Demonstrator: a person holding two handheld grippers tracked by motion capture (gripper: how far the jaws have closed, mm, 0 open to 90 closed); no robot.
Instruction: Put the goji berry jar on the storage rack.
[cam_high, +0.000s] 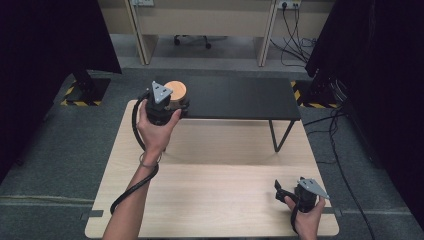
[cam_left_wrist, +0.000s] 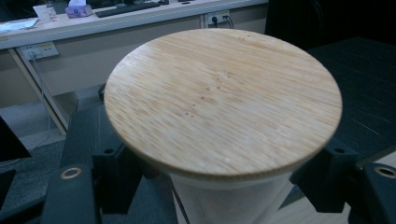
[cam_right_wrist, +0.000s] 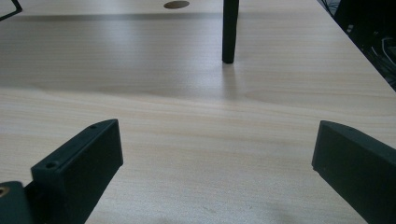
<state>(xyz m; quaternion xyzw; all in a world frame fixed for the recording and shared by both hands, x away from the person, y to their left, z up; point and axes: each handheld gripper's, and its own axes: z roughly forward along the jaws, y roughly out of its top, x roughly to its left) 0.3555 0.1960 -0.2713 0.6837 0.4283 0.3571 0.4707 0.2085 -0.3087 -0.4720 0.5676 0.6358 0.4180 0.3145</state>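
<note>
A white canister with a round bamboo lid (cam_high: 175, 90) stands at the left end of a low black shelf (cam_high: 240, 97). My left gripper (cam_high: 175, 104) reaches it from the near side. In the left gripper view the lid (cam_left_wrist: 223, 100) spreads wide above the white body, and the left gripper (cam_left_wrist: 224, 186) has one black jaw against each side of that body, just under the lid. My right gripper (cam_high: 281, 191) is low over the front right of the light wooden table (cam_high: 215, 200). In its own view the right gripper (cam_right_wrist: 217, 158) stands open over bare wood.
The black shelf stands on thin black legs (cam_high: 280, 136) across the back of the table; one leg (cam_right_wrist: 229, 30) rises ahead of the right gripper. Dark screens flank the table, and cables (cam_high: 345, 165) run over the floor at the right.
</note>
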